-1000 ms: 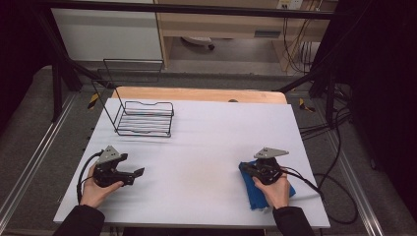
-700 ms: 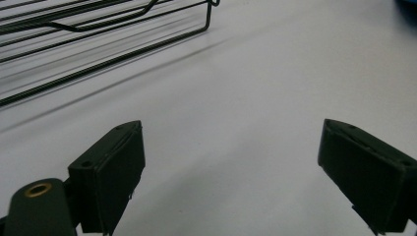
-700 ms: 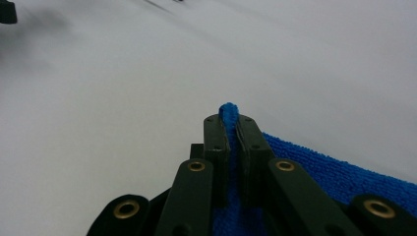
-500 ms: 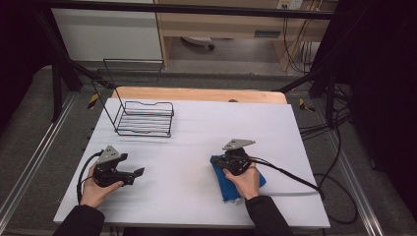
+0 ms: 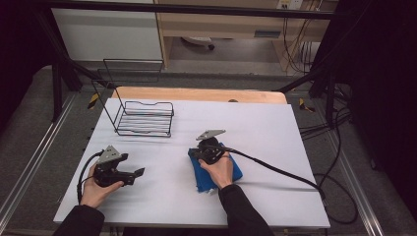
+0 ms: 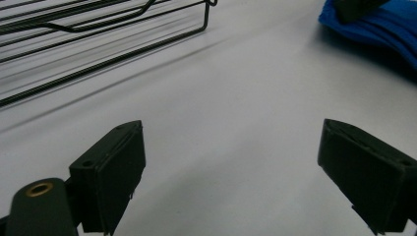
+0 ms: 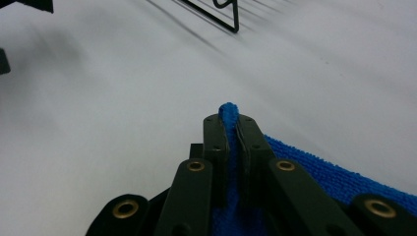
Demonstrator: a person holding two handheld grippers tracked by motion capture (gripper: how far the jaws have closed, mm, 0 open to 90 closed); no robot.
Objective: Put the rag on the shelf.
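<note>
The right hand-held gripper (image 7: 232,129) pinches a fold of the blue cloth (image 7: 314,169) lying beneath it.

We see a white worktop (image 5: 275,142) with a wooden strip along its far edge. On it lie a blue cloth (image 5: 235,172) near the middle and a black wire rack (image 5: 145,119) towards the far left corner.

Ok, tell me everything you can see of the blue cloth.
The blue cloth is a bright blue, nubby terry or microfibre towel, lying crumpled and partly folded on the white table, right of centre and nearer the person. The right gripper is shut on a pinched ridge of its edge, which pokes up between the jaws. The right hand covers part of it. Nothing else touches it.
</note>
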